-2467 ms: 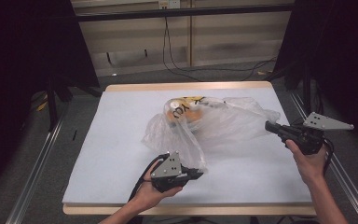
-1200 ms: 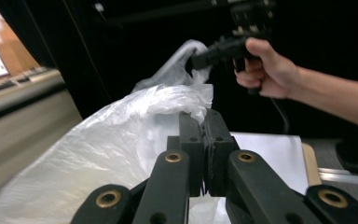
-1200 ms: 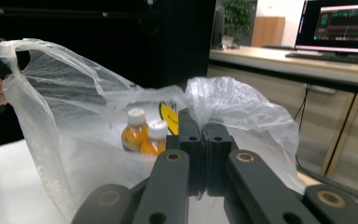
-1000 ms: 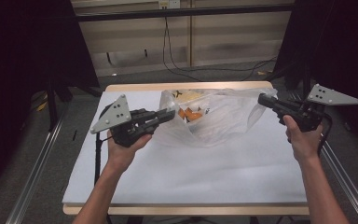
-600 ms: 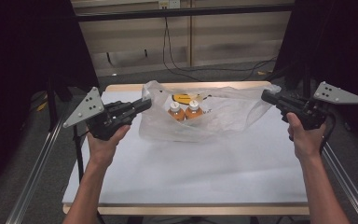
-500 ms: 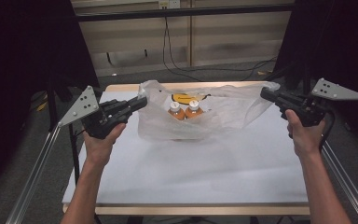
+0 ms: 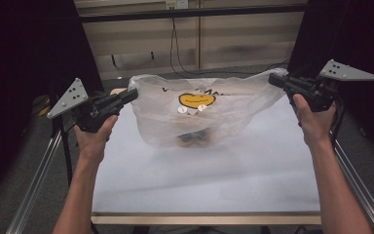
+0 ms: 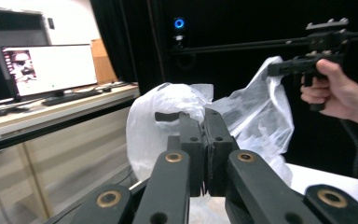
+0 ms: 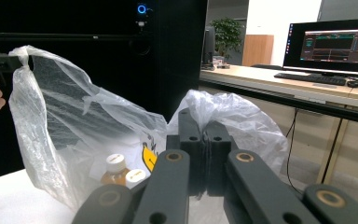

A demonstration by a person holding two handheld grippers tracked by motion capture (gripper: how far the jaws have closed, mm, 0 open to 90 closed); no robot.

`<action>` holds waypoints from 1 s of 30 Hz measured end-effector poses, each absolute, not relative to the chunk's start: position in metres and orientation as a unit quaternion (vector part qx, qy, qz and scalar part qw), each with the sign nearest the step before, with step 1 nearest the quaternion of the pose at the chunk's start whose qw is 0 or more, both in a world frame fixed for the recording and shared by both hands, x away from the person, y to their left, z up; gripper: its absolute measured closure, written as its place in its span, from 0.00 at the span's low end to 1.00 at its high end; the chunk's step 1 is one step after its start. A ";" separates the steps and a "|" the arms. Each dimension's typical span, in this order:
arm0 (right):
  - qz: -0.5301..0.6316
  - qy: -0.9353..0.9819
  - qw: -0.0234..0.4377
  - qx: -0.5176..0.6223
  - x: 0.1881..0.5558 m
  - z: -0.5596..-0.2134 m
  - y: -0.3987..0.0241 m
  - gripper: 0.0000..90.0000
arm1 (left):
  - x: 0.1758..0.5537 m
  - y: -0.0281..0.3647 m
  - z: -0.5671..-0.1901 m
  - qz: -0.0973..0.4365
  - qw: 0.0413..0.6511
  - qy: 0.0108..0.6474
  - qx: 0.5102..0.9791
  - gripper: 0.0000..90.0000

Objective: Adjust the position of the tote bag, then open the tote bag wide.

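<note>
Plastic bag hangs stretched left-right above the far tabletop, bottles sagging inside. Left gripper and right gripper fingers clamped on opposite bag edges, equally near.

- The bottles show in the high view as white caps and dim shapes behind the plastic bag; their labels can't be read.
- Low in the bag, a dark blurred patch; what it is can't be told.
- In the left gripper view the bag's film hides whatever lies inside.
- In the right gripper view the black jaws cover the bag's lower middle, and the bottles' bases are cut off behind them.
- Screen text on the monitor at upper right is too small to read.
</note>
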State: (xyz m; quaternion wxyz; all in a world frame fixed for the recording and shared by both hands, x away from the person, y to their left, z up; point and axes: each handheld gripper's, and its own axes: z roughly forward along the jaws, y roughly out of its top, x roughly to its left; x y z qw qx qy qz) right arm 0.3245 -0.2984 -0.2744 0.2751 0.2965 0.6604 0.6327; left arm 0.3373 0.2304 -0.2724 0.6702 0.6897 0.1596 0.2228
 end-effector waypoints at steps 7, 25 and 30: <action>0.629 0.659 0.275 0.307 0.343 -0.265 -0.299 0.99 | 0.361 0.240 -0.259 0.230 0.667 0.190 0.683 0.99; 0.596 0.678 0.280 0.327 0.379 -0.256 -0.276 0.99 | 0.397 0.267 -0.264 0.254 0.633 0.256 0.685 0.99; 0.582 0.691 0.276 0.330 0.384 -0.263 -0.271 0.99 | 0.401 0.267 -0.270 0.252 0.629 0.257 0.689 0.99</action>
